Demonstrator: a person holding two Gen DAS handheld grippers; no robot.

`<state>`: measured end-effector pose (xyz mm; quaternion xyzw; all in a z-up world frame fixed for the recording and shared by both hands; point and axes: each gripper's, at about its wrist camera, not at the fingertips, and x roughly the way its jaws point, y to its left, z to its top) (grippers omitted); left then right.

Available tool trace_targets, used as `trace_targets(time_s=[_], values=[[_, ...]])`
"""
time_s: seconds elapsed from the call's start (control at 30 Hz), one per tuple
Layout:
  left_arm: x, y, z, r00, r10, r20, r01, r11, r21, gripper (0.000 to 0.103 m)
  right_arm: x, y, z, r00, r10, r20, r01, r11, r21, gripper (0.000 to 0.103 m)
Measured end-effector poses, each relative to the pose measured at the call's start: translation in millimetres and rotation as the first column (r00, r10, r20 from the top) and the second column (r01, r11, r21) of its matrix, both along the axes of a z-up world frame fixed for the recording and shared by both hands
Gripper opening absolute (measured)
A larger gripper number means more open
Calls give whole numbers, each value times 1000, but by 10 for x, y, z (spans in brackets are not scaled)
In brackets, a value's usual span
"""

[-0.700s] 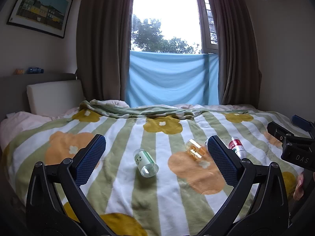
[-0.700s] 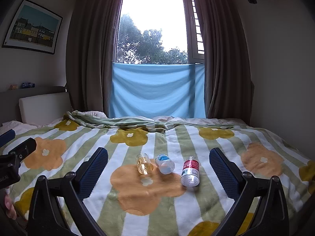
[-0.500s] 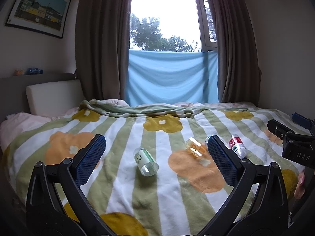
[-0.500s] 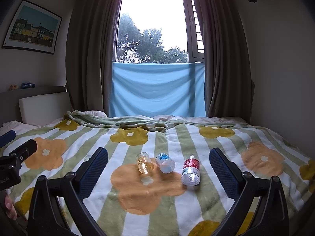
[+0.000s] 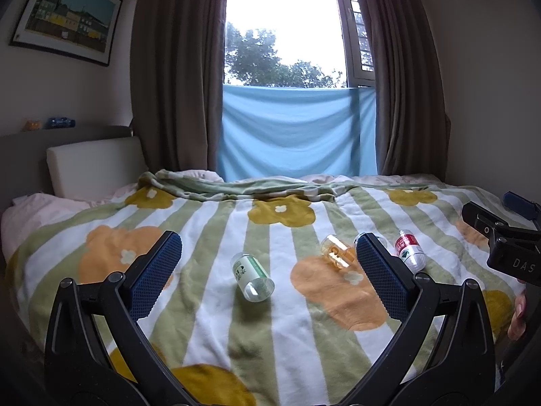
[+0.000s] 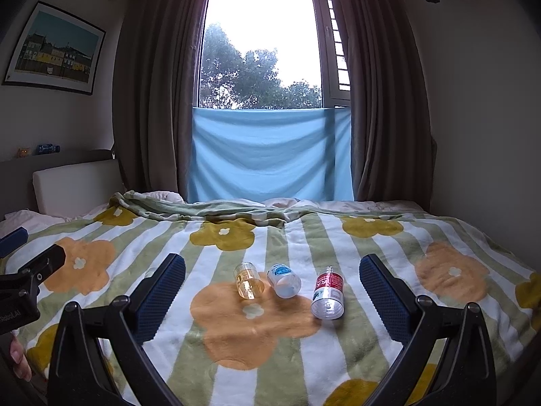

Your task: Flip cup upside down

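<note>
Several small clear cups lie on their sides on the flowered blanket. A green-labelled cup lies between the fingers of my open, empty left gripper. An amber cup, a blue-labelled cup and a red-labelled cup lie in a row between the fingers of my open, empty right gripper. In the left wrist view the amber cup and red-labelled cup show at the right; the blue-labelled one is mostly hidden behind the right finger. Both grippers hover short of the cups.
The bed fills the foreground, with a folded blanket edge and a white headboard cushion at the back left. Curtains and a window with a blue cloth stand behind. The right gripper's body shows at the right edge.
Both views have shifted very slightly; the cups lie where they were and both grippers stay open.
</note>
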<state>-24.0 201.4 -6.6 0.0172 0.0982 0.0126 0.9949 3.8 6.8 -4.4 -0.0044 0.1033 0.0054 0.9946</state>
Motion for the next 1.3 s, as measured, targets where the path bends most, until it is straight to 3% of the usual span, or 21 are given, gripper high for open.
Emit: trace_targets(time_s=[1.3], values=[[27,-11,-32,1000,4,-15,-5,1000,-21,103,-14,103,3,1000,21,-12,-21,1000,-1,103]])
